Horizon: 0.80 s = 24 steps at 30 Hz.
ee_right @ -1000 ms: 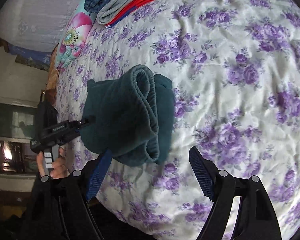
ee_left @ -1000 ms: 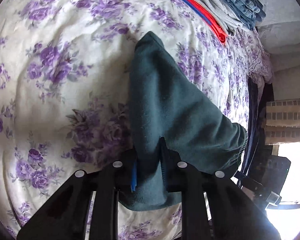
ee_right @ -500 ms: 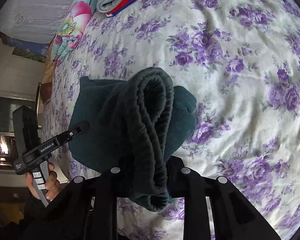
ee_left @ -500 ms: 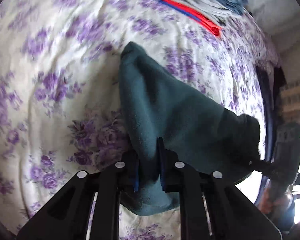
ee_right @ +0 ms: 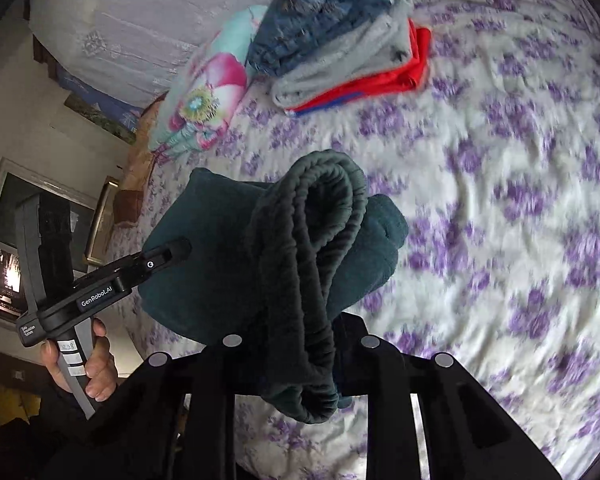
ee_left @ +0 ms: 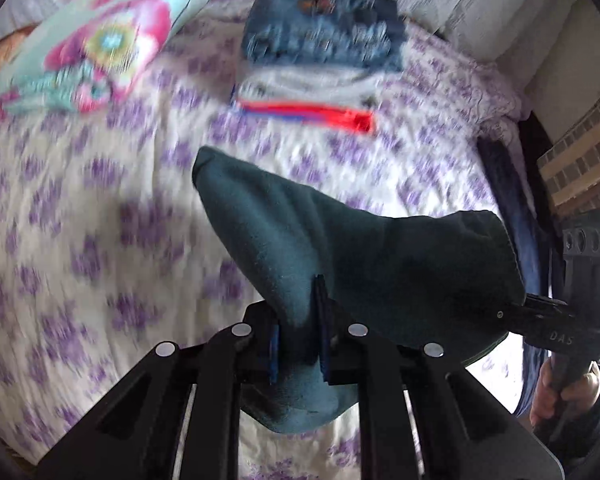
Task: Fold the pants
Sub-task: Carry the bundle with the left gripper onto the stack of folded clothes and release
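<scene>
1. The left gripper is nearly shut, its blue-padded fingers clamped on one end of the folded dark-green pants. Only a narrow fold sits between the pads, so the cloth could creep out if the bundle swings.
2. The right gripper is closed down on the other end, pinching the gathered elastic waistband; thick ribbed layers fill the gap between its fingers. The waistband loop hangs loose below the jaws, and that slack could drag a layer free.
3. The pants hang in the air between the two grippers, clear of the floral bedsheet, folded into a short, thick bundle. In my judgement the main risk is the fold opening: if the two hands drift apart or tilt unevenly, the inner layers may slide and the bundle sag open.
4. Beyond them, at the far side of the bed, lies a stack of folded clothes: jeans on top, grey beneath, red at the bottom. A careless set-down could push that pile askew.
5. A flowered pillow lies just beside the stack, well clear of the pants.
</scene>
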Each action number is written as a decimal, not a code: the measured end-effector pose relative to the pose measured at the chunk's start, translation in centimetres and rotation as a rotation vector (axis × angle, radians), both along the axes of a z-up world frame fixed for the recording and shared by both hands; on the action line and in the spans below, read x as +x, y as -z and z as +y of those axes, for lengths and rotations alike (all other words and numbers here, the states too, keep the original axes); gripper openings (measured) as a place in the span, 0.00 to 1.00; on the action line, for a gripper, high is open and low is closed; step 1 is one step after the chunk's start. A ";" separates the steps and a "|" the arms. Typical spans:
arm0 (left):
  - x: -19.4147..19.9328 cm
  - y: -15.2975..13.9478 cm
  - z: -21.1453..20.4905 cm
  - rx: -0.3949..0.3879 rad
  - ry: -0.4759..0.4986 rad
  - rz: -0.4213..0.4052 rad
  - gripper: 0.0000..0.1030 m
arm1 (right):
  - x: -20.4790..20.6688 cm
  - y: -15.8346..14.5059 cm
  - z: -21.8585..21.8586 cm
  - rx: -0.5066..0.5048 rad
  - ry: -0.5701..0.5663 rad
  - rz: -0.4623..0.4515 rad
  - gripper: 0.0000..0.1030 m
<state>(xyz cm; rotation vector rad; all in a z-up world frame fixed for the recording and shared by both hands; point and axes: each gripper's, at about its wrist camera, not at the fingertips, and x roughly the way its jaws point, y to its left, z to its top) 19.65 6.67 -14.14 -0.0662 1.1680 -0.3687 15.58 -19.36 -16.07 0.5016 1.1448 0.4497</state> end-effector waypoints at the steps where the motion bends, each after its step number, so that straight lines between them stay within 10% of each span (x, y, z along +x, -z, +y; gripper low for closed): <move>1: 1.8 -1.7 -0.4 -0.006 0.006 -0.022 0.13 | 1.7 -1.8 -0.4 -0.001 0.001 -0.030 0.22; 10: 23.4 -12.2 -4.1 -0.025 -0.041 -0.192 0.13 | 21.7 -15.6 -2.0 -0.159 0.046 -0.318 0.22; 18: 34.9 -2.7 -5.4 -0.011 -0.073 -0.015 0.13 | 31.4 -7.9 -5.3 -0.204 0.156 -0.178 0.34; 22: 34.8 -1.3 -3.9 0.009 -0.106 -0.038 0.68 | 31.7 -6.5 -7.0 -0.169 0.177 -0.139 0.68; 24: 34.3 -1.7 -2.3 -0.007 -0.140 -0.041 0.71 | 31.1 -7.0 -7.4 -0.176 0.176 -0.124 0.68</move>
